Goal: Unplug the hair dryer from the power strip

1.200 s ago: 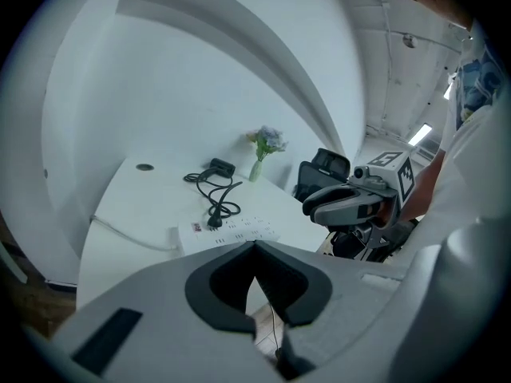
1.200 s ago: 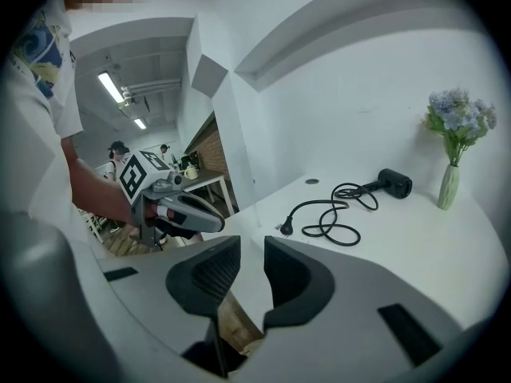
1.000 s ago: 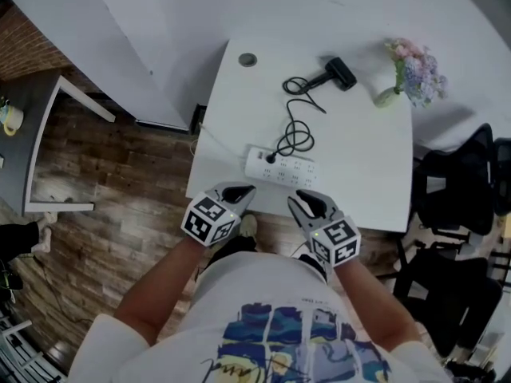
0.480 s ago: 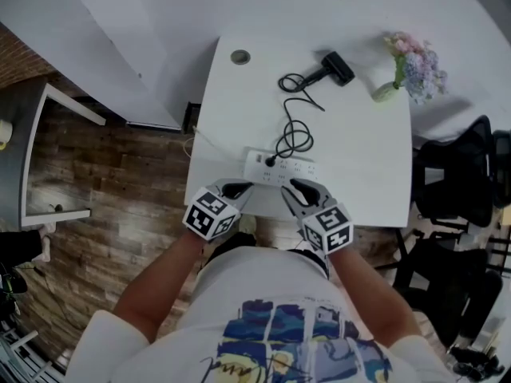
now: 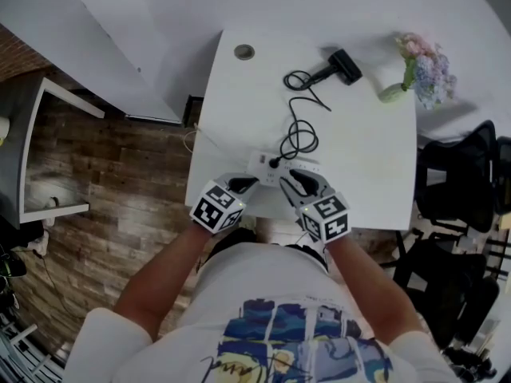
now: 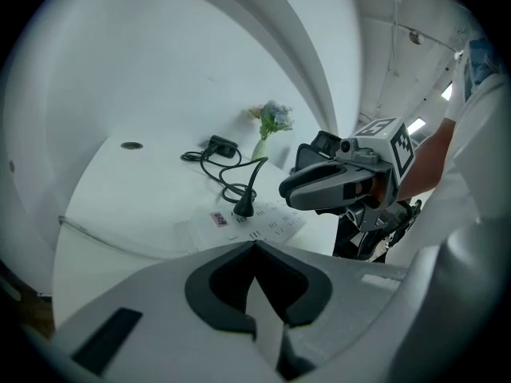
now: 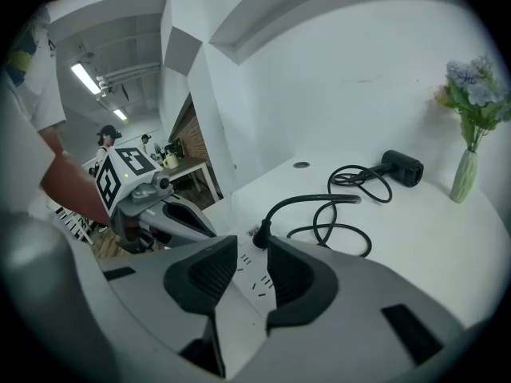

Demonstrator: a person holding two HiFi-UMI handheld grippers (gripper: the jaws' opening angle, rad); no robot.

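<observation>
A white power strip (image 5: 285, 166) lies near the front edge of the white table (image 5: 367, 158). A black plug (image 5: 274, 163) sits in the strip, and its cord (image 5: 299, 130) loops back to the black hair dryer (image 5: 343, 67) at the far side. My left gripper (image 5: 243, 184) hovers just before the strip's left end, its tips together and empty. My right gripper (image 5: 294, 179) hangs over the strip's middle, its jaws opening with nothing between them. In the right gripper view the plug (image 7: 259, 234) stands just beyond the gap of the right gripper (image 7: 251, 250). The left gripper view shows the plug (image 6: 243, 207) ahead.
A small vase of flowers (image 5: 423, 74) stands at the table's far right corner. A round cable hole (image 5: 244, 52) sits at the far left. A black chair (image 5: 463, 182) is to the right of the table, and wooden floor (image 5: 112, 198) lies to the left.
Both grippers have moved forward and down from the table's front edge to the power strip. The right gripper now reaches over the strip near the plug.
</observation>
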